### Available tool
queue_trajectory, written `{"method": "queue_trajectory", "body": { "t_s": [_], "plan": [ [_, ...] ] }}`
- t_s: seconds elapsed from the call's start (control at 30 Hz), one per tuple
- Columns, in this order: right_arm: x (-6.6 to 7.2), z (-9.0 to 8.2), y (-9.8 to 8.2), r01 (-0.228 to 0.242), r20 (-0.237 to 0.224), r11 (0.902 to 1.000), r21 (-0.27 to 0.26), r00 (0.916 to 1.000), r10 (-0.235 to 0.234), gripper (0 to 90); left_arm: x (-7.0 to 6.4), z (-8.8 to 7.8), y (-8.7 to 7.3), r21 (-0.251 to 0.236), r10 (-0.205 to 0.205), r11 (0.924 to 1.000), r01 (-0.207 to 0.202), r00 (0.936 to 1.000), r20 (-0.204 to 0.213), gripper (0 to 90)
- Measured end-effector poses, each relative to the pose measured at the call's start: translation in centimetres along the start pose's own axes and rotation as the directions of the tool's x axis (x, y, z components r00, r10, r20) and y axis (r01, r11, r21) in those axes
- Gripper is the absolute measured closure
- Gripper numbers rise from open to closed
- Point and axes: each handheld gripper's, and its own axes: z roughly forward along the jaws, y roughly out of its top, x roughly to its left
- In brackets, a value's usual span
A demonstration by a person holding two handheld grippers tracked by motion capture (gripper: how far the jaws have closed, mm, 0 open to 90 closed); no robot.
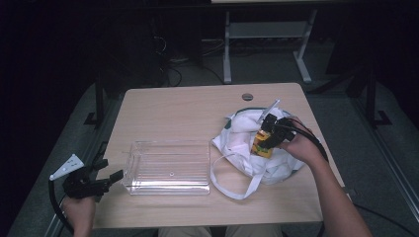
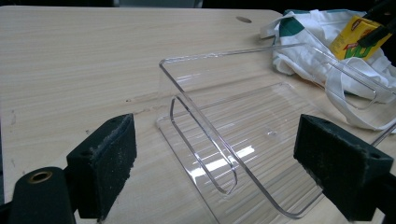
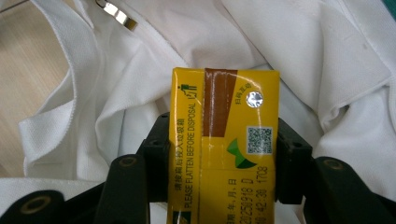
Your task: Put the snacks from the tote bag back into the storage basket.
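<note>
A yellow drink carton (image 3: 224,140) sits between the jaws of my right gripper (image 3: 223,158), which is shut on its two sides. In the high view the right gripper (image 1: 269,134) holds the carton (image 1: 262,144) over the white cloth bag (image 1: 247,143) at the table's right. A clear plastic tray (image 1: 168,168) lies left of the bag. My left gripper (image 1: 106,178) hovers at the table's left edge, open, aimed at the tray (image 2: 243,135) with nothing between its pads (image 2: 105,161). The carton (image 2: 356,38) and the bag (image 2: 322,51) appear far off in the left gripper view.
The bag's long white strap (image 1: 232,190) loops onto the wooden table (image 1: 173,113) near the tray's right end. A round cable hole (image 1: 247,97) sits at the table's far edge. A metal desk frame (image 1: 262,44) stands on the floor beyond.
</note>
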Motion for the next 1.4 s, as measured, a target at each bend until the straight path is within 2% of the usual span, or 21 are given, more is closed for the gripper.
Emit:
{"method": "queue_trajectory", "body": {
  "t_s": [0.17, 0.37, 0.43, 0.57, 0.63, 0.87, 1.07, 1.27, 1.3, 1.4],
  "plan": [
    [-0.2, -0.3, 0.1, -0.022, -0.002, 0.9997, 0.006, 0.9998, 0.022, 50.9, 0.0, -0.1, 0.0, 0.001, -0.003, 1.0000, 0.003, 1.0000, -0.001, 12.8],
    [-0.7, -1.5, -0.1, -0.070, -0.018, 0.9969, -0.034, 0.9974, 0.070, 51.3, 0.1, -0.1, 0.0, 0.001, -0.003, 1.0000, 0.003, 1.0000, -0.002, 12.8],
    [-0.8, -1.8, -0.2, -0.070, -0.020, 0.9967, -0.040, 0.9974, 0.069, 51.3, 0.1, -0.1, 0.0, 0.001, -0.004, 1.0000, 0.004, 1.0000, -0.003, 12.7],
    [-0.7, -3.1, 0.0, -0.076, -0.022, 0.9958, -0.050, 0.9969, 0.075, 51.4, 0.0, -0.1, 0.0, 0.001, -0.004, 1.0000, 0.004, 1.0000, -0.003, 12.7],
    [-0.6, -4.2, 0.1, -0.076, -0.039, 0.9955, -0.056, 0.9965, 0.074, 51.4, 0.0, -0.1, 0.0, 0.001, -0.004, 1.0000, 0.004, 1.0000, -0.003, 12.8],
    [0.1, -6.1, 0.5, -0.052, -0.064, 0.9962, -0.070, 0.9968, 0.047, 51.5, 0.1, -0.2, 0.0, -0.002, -0.007, 1.0000, 0.007, 1.0000, -0.006, 12.8],
    [1.4, -7.2, 1.2, 0.001, -0.083, 0.9972, -0.074, 0.9965, -0.007, 51.5, 0.1, -0.2, -0.1, -0.002, -0.011, 0.9999, 0.011, 0.9999, -0.008, 12.8],
    [2.7, -8.2, 2.1, 0.043, -0.115, 0.9953, -0.087, 0.9920, -0.053, 51.5, 0.2, -0.3, -0.1, -0.008, -0.011, 0.9999, 0.011, 0.9999, -0.007, 12.8],
    [3.3, -8.5, 2.5, 0.065, -0.114, 0.9934, -0.095, 0.9906, -0.075, 51.5, 0.2, -0.3, -0.1, -0.008, -0.010, 0.9999, 0.010, 0.9999, -0.007, 12.8],
    [4.0, -9.0, 3.0, 0.086, -0.128, 0.9907, -0.105, 0.9867, -0.099, 51.5, 0.2, -0.3, -0.1, -0.007, -0.009, 0.9999, 0.009, 0.9999, -0.007, 12.8]
  ]
}}
